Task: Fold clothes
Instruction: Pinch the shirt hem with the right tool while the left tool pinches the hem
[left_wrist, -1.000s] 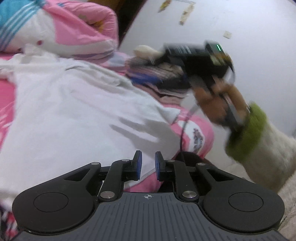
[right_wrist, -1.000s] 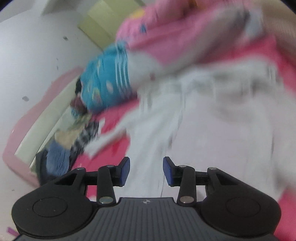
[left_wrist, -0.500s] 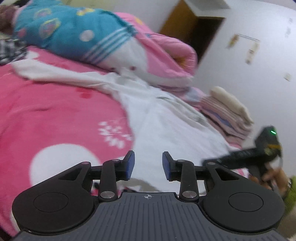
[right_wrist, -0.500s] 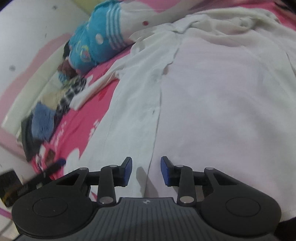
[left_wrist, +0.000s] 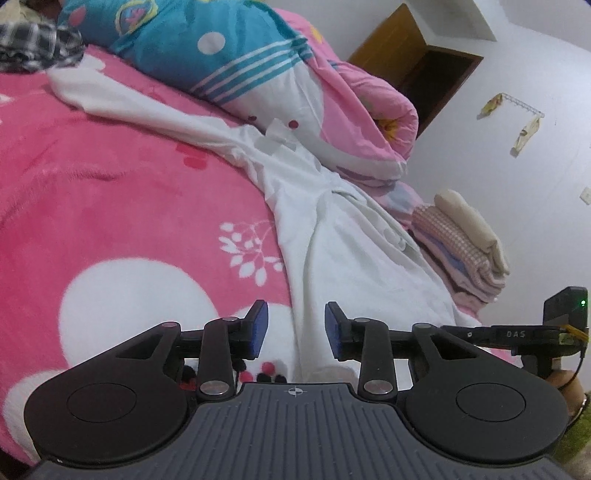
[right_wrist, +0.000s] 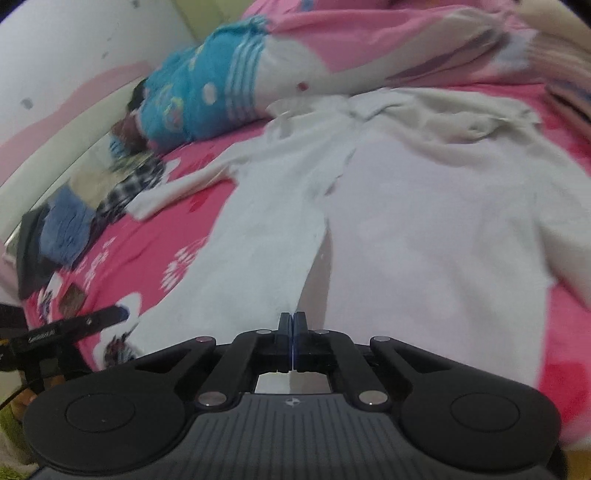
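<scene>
white garment: spread flat on the pink blanket, one sleeve stretched toward the blue-and-pink rolled quilt.
right gripper: jaws pressed together at the garment's near hem, by the front seam; whether fabric is pinched between them cannot be told.
left gripper: jaws apart, nothing between them, poised over the garment's near left edge where white cloth meets blanket.
stack of folded clothes: beyond the garment's far side, near the wall.
unfolded clothes pile: at the bed's left edge.
</scene>
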